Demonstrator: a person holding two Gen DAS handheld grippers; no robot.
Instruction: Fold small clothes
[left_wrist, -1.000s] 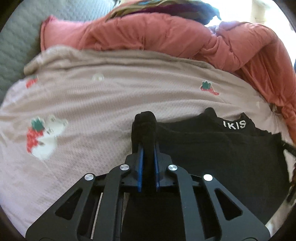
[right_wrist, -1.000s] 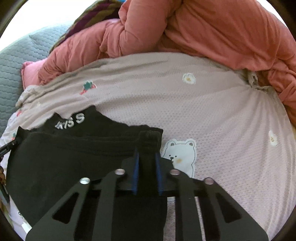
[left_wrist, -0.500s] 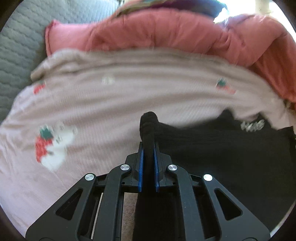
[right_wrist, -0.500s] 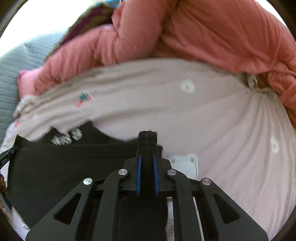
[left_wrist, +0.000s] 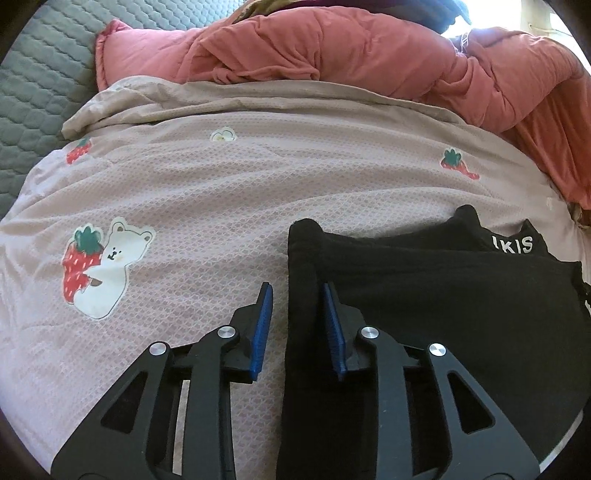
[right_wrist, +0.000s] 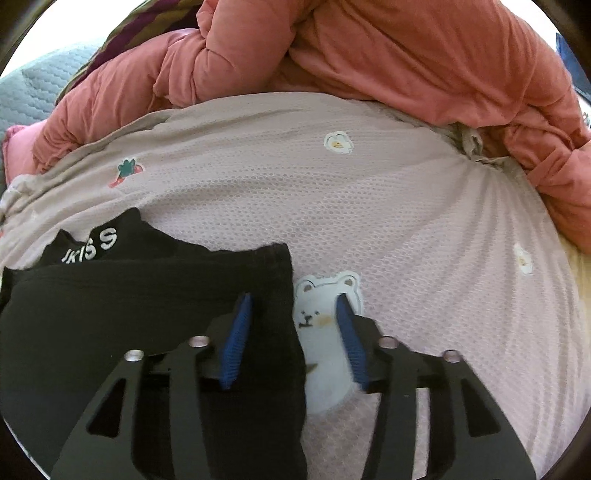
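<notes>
Both grippers have just been opening, letting go of the fold. The left gripper (left_wrist: 297, 295) stands with its blue pads apart, the black garment (left_wrist: 424, 306) edge between them and lying against the right-hand pad; whether that pad still presses is hard to tell. The right gripper (right_wrist: 293, 306) is spread wider, the garment's other corner (right_wrist: 273, 258) beside its left pad and no longer pinched.

The step in hand looks like the release after laying a fold. To do it well, the fingers should draw straight back along their own line, low and slow, so that the ribbed pads do not drag the limp knit and undo the crease.

The garment is soft, matte black knit with a thick hem and white lettering (left_wrist: 513, 245) beyond the fingers. It lies on a waffle-textured pink blanket (left_wrist: 221, 206) printed with bears and strawberries; a puffy coral quilt (left_wrist: 332, 48) is heaped beyond.
</notes>
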